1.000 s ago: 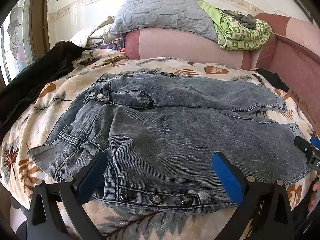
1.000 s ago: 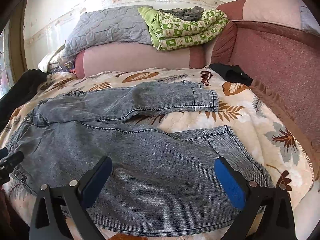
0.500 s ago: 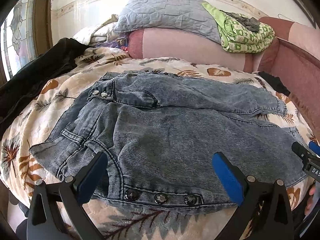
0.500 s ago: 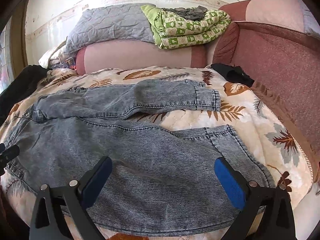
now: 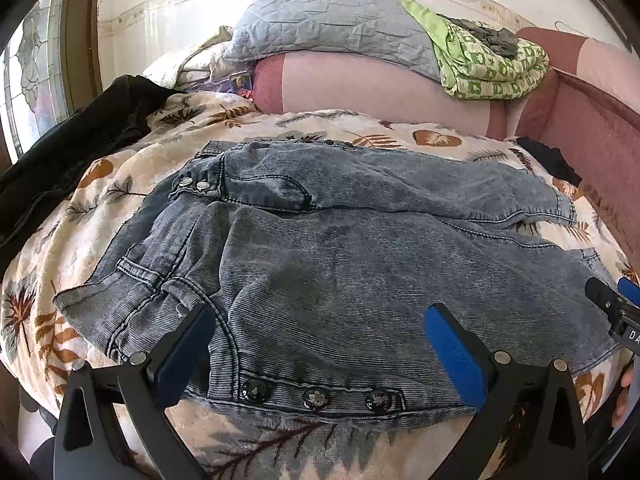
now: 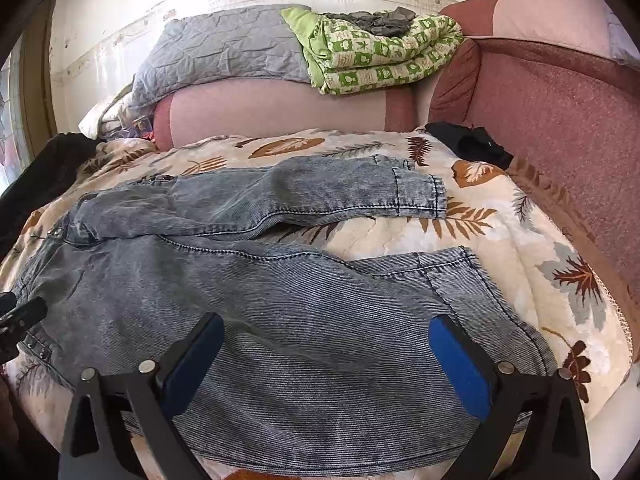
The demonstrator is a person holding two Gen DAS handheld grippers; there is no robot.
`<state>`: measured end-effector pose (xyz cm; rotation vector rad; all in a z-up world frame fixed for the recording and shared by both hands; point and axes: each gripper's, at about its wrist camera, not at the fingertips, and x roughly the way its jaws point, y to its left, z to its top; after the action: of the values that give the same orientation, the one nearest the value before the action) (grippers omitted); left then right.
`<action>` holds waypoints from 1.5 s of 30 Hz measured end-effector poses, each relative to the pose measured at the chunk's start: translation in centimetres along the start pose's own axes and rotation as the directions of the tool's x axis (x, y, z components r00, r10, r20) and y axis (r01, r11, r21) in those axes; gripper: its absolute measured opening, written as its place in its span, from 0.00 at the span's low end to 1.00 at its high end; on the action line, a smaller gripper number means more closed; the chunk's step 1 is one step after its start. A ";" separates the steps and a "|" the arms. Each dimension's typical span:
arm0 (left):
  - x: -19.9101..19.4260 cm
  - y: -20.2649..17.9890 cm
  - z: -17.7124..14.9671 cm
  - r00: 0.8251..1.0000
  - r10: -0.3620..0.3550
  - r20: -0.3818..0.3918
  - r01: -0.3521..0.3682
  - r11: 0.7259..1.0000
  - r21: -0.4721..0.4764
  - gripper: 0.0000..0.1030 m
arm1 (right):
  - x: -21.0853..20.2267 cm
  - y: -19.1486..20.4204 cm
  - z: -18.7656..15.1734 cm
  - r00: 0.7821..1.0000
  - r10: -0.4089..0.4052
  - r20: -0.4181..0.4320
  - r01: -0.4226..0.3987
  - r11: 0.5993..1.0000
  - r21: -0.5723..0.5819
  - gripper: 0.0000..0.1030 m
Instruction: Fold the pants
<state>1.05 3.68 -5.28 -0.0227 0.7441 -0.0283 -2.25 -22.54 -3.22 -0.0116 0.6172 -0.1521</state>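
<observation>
**On the bed, both grippers wide open over the pants**

Left gripper [image 5: 318,352] and right gripper [image 6: 326,358] hang spread apart at 6 o'clock, gripping nothing. The pants [image 6: 280,312] lie flat on the leaf-print blanket [image 6: 520,240], legs splayed toward 2 o'clock. Pinching blanket along with denim could drag everything, I reckon.

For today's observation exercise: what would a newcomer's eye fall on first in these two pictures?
First, the grey washed denim pants spread flat across the leaf-print bedspread, legs parted, with three dark buttons at the near edge. Then the open left gripper and right gripper over them, and the green quilt piled behind.
</observation>
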 end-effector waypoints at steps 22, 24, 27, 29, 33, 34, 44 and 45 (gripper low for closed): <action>-0.1 10.2 -0.4 0.996 -0.073 -0.055 0.047 0.925 -0.377 1.00 | -1.9 -15.9 -5.5 0.920 0.368 -0.133 -0.149 0.643 0.751 1.00; -0.1 10.4 -0.5 0.995 -0.084 -0.050 0.058 0.919 -0.390 1.00 | -1.5 -17.8 -5.2 0.926 0.353 -0.131 -0.127 0.620 0.774 0.98; 0.2 10.0 -0.5 0.995 -0.068 -0.066 0.038 0.925 -0.379 1.00 | 0.4 -18.8 -4.9 0.914 0.367 -0.172 -0.095 0.607 0.789 0.64; 0.2 9.6 -0.4 0.997 -0.048 -0.068 0.020 0.932 -0.361 1.00 | 0.7 -18.6 -4.3 0.917 0.334 -0.217 -0.060 0.655 0.753 0.37; 0.6 9.3 -0.4 0.997 -0.025 -0.077 -0.003 0.939 -0.345 1.00 | -1.6 -17.0 -0.8 0.944 0.210 -0.254 -0.028 0.819 0.574 0.20; 0.7 9.2 -0.3 0.997 -0.023 -0.080 -0.006 0.939 -0.343 1.00 | -3.1 -15.9 0.7 0.964 0.129 -0.231 -0.002 0.877 0.481 0.20; 1.5 8.4 -0.4 0.993 0.012 -0.115 -0.044 0.959 -0.279 1.00 | -0.7 -16.6 0.6 0.908 0.027 -0.418 0.094 0.959 0.267 0.50; 1.5 8.3 -0.3 0.993 0.017 -0.115 -0.048 0.961 -0.273 1.00 | -1.6 -17.4 1.7 0.923 0.028 -0.383 0.092 0.952 0.291 0.61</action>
<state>2.09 11.92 -6.80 -0.2766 0.8562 0.1064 -5.01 -39.52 0.05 0.3150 0.9813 -0.2857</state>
